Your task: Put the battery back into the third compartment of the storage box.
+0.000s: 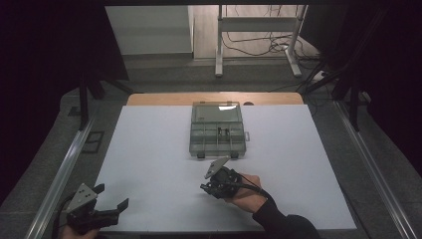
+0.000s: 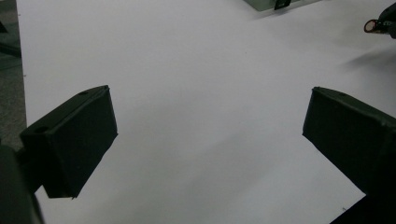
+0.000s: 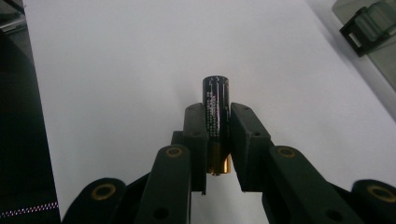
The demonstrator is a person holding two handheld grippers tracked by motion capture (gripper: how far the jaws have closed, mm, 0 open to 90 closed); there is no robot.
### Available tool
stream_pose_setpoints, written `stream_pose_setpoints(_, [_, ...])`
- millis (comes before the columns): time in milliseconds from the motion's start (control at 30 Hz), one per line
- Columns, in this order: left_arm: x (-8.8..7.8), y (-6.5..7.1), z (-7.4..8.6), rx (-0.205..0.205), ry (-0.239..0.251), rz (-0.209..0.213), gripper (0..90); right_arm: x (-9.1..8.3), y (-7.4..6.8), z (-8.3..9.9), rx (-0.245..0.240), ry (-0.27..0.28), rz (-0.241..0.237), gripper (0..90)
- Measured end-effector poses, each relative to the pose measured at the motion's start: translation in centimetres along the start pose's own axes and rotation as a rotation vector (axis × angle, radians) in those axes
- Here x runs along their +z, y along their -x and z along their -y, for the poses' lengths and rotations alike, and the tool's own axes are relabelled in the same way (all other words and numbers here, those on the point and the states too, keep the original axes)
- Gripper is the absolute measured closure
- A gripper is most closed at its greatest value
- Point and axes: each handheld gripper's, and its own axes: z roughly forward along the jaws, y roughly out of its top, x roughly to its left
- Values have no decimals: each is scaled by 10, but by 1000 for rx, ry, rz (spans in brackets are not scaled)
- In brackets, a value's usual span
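My right gripper [image 3: 217, 122] is shut on a black battery [image 3: 215, 105] with a gold end, which sticks out past the fingertips over the white table. In the high view that right gripper [image 1: 205, 188] hovers just in front of a clear compartment box [image 1: 218, 128], whose lid is closed. A corner of the box [image 3: 373, 25] with a black latch appears at the upper right of the right gripper view. My left gripper [image 1: 112, 202] is open at the table's front left corner; its jaws stand wide apart with bare table between them [image 2: 210, 121].
The white table top [image 1: 149, 159] spreads around the box, with a wooden strip [image 1: 214, 98] at its far edge. Metal rails [image 1: 64, 164] run along both sides. A white stand [image 1: 259, 30] and cables lie on the floor beyond.
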Motion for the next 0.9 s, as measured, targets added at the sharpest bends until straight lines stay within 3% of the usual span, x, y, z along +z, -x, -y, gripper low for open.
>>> stream_pose_setpoints(300, [0, 0, 0, 0, -1, 4, 34, -5, 5, 0, 14, 21, 5, 768])
stream_pose_setpoints(533, [0, 0, 0, -2, 3, 5, 34, -10, 10, 0, 53, 49, 17, 768])
stream_pose_setpoints(900, [0, -1, 0, -3, 3, 6, 34, -19, 18, 0, 82, 74, 54, 768])
